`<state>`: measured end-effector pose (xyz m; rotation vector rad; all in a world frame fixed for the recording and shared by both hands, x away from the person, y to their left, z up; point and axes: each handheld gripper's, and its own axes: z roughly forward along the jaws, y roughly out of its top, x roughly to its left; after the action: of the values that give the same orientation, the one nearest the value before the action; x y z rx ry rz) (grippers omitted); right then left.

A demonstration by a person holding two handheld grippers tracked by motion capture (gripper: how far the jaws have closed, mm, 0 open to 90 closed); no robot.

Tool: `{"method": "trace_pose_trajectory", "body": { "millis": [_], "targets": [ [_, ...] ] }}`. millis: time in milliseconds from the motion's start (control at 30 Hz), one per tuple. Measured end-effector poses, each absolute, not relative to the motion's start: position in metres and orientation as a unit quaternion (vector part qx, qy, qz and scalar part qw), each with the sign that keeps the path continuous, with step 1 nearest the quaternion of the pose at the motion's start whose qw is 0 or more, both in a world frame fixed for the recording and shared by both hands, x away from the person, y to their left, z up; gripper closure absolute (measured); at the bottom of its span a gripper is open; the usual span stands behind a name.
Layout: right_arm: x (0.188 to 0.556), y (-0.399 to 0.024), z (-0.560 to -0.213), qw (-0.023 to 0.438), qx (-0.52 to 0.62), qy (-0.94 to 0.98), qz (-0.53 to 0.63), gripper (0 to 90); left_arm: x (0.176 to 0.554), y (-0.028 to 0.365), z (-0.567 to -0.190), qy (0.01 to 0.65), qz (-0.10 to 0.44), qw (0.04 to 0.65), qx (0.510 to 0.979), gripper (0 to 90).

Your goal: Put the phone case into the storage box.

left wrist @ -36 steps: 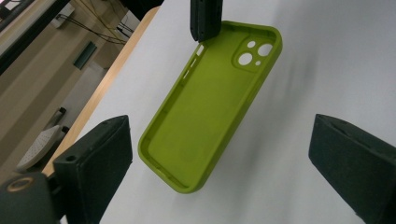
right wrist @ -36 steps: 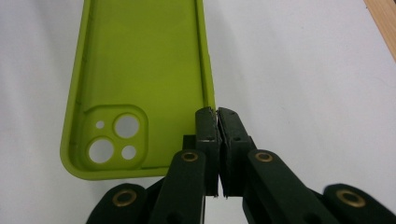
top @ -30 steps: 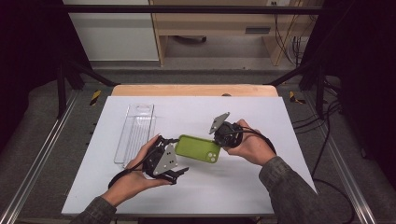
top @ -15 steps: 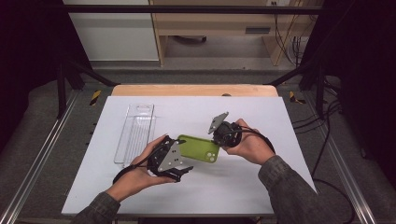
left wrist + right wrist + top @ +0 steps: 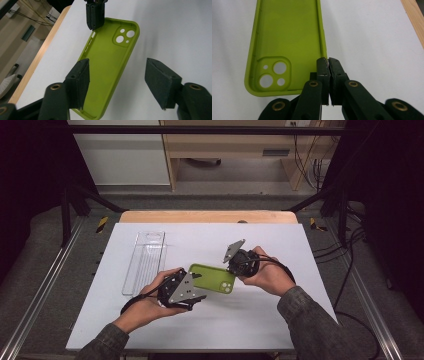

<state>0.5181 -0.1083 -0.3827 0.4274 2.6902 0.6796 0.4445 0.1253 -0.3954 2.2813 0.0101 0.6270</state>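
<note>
A lime-green phone case hangs between two hand-held grippers above the middle of a white table, its hollow side up. The right gripper has its jaws pinched together on the case's thin side wall, close to the camera corner, in the right gripper view. The left gripper straddles the opposite end: its jaws have just been closing, with the case between them, one pad at or almost at the long edge, though contact is hard to judge from this angle, the other pad well clear of the case, with bare table showing in the gap.

The case looks like soft matte silicone, with rounded corners, a raised lip and a square camera block pierced by two large holes and two small ones. Small slots are cut in one long side. No brand, label or lettering can be read on it.

A clear ribbed plastic tray lies flat to the left, apart from the hands and parallel to the table's side edge. A pale wooden strip runs along the far edge. Open tabletop lies on the near side, to the right and beyond the grippers. The gripper pads are dark and coarse-grained, with brass-coloured pivots
</note>
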Motion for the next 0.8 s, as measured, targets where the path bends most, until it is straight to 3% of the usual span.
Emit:
{"method": "trace_pose_trajectory", "body": {
  "millis": [567, 800],
  "targets": [
    [0.515, -0.103, -0.375, 0.176, 0.140, 0.944, 0.242, 87.9, 0.448, 0.119, -0.392, -0.019, 0.222, 0.351, 0.910, 62.1],
    [0.512, -0.099, -0.373, 0.179, 0.134, 0.944, 0.241, 88.0, 0.447, 0.112, -0.394, -0.036, 0.222, 0.331, 0.916, 66.1]
  ]
}}
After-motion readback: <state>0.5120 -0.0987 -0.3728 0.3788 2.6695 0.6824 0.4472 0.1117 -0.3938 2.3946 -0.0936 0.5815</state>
